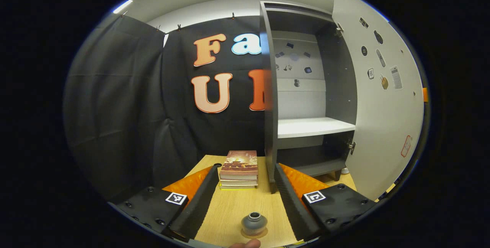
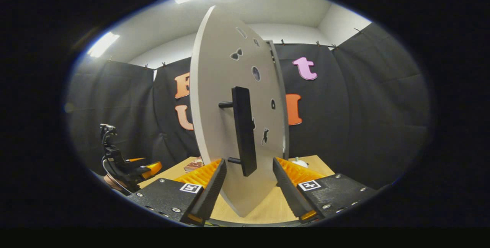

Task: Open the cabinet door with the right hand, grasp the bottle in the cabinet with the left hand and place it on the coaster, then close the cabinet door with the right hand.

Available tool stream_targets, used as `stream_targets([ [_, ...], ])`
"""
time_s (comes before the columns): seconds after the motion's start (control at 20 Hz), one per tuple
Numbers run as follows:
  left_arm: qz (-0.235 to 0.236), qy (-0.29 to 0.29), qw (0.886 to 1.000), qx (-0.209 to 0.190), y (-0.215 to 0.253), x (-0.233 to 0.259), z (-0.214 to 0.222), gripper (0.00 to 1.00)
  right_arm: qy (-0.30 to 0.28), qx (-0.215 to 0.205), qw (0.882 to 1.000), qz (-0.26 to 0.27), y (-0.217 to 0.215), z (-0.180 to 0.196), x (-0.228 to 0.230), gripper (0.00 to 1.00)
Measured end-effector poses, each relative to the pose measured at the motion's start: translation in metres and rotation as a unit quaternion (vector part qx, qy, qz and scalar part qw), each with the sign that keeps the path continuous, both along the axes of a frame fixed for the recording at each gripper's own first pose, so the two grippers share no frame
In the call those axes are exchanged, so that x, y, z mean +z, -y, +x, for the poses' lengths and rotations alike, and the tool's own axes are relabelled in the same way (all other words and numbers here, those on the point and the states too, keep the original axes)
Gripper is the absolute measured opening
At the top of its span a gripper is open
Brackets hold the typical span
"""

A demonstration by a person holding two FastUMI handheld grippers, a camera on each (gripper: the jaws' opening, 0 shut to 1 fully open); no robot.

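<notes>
The bottle (image 1: 254, 223) is seen standing upright on a round coaster (image 1: 254, 234) on the worktop (image 1: 237, 206), between the two fingers of the left tongs (image 1: 245, 202) but touched by neither. It is judged that the bottle is already set down, and the left tongs are held wide apart so that it can be left free. A fingertip of a person is seen just below the coaster, at the lower edge of the view. A stack of books (image 1: 238, 169) lies farther off on the worktop, beside the cabinet (image 1: 306, 125), whose shelves look bare.

The cabinet door (image 2: 229, 125) is open and stands nearly edge-on in the right gripper view. Its handle (image 2: 244, 131), a dark upright bar, is found between the fingers of the right tongs (image 2: 249, 175), which are spread wide and hold nothing. No contact with the handle can be made out. It is judged that the right tongs are placed there so that the door can be closed, the step not yet done.
</notes>
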State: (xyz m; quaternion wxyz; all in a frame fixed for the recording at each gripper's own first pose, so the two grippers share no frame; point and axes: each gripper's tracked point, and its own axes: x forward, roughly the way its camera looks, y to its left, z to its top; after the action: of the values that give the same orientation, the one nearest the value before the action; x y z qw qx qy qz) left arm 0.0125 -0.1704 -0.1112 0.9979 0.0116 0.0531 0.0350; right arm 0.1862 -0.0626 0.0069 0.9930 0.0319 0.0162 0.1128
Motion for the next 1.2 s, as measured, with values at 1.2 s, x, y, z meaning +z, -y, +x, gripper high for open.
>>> stream_targets([
  [1.2,-0.039,0.013,0.998,0.053,-0.105,0.010,0.059,0.96,0.027,0.072,0.997,-0.009,-0.102,0.099,0.005,0.90],
])
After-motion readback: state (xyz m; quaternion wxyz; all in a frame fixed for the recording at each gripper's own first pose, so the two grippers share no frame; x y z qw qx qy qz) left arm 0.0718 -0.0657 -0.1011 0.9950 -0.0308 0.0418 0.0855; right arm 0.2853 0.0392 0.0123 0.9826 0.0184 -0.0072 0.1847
